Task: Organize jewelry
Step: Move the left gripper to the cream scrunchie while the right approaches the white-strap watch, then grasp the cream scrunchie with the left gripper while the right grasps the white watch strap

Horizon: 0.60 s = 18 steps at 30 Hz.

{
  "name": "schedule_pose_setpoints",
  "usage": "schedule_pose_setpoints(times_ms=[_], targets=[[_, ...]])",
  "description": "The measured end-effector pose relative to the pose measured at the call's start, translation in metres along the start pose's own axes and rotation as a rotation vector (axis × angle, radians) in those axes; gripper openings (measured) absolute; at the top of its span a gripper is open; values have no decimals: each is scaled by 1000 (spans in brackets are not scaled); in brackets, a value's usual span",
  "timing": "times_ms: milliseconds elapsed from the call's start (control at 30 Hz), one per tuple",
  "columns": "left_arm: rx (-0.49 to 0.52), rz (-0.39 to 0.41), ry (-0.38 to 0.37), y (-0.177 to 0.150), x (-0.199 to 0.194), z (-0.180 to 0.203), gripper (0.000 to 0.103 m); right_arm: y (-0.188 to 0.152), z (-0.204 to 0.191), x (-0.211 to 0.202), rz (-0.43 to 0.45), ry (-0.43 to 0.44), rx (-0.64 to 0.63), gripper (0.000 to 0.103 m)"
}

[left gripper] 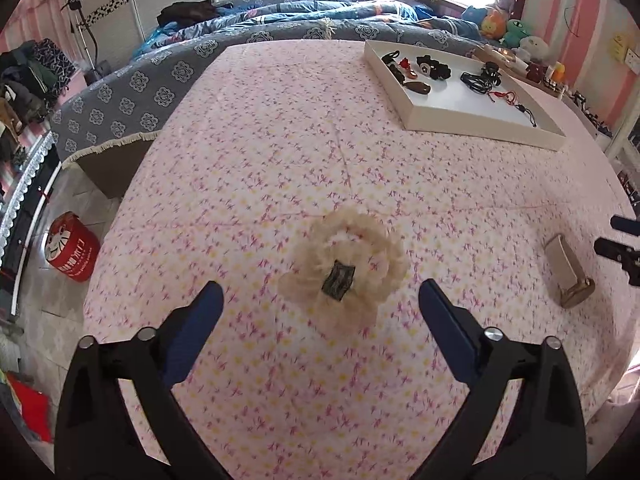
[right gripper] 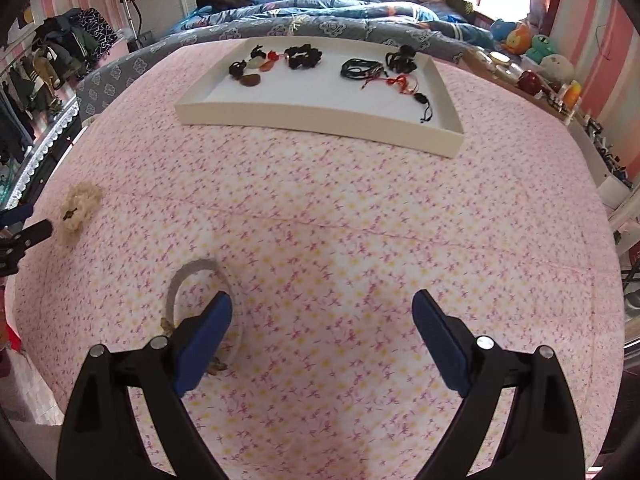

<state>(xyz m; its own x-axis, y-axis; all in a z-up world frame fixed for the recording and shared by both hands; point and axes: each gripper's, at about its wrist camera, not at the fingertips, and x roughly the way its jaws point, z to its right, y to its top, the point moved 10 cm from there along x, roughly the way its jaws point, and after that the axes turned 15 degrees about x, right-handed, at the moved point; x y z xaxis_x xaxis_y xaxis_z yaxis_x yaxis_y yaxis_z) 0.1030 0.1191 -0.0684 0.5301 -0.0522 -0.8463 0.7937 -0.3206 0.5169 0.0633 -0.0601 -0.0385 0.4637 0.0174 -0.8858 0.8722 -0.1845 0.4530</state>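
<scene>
Jewelry pieces lie in two groups inside the white tray at the far side of the table: dark and red pendants to the left, black cords and a red string to the right. A cream fluffy scrunchie rests on the floral cloth, just ahead of the left hand-held gripper, whose fingers are spread with nothing between them. A beige bracelet lies beside the left finger of the right hand-held gripper, also spread wide and holding nothing.
</scene>
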Motion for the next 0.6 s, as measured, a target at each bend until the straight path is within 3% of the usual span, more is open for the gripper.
schedule_pose_setpoints(times_ms=[133, 267, 467, 600], targets=[[-15, -9, -40, 5, 8, -3, 81, -2, -5, 4, -22, 18, -5, 90], [-12, -31, -41, 7, 15, -9, 74, -7, -13, 13, -67, 28, -32, 75], [32, -67, -43, 10, 30, -13, 72, -12, -25, 24, -123, 27, -73, 67], [33, -115, -92, 9, 49, -12, 59, -16, -32, 32, -170, 9, -102, 56]])
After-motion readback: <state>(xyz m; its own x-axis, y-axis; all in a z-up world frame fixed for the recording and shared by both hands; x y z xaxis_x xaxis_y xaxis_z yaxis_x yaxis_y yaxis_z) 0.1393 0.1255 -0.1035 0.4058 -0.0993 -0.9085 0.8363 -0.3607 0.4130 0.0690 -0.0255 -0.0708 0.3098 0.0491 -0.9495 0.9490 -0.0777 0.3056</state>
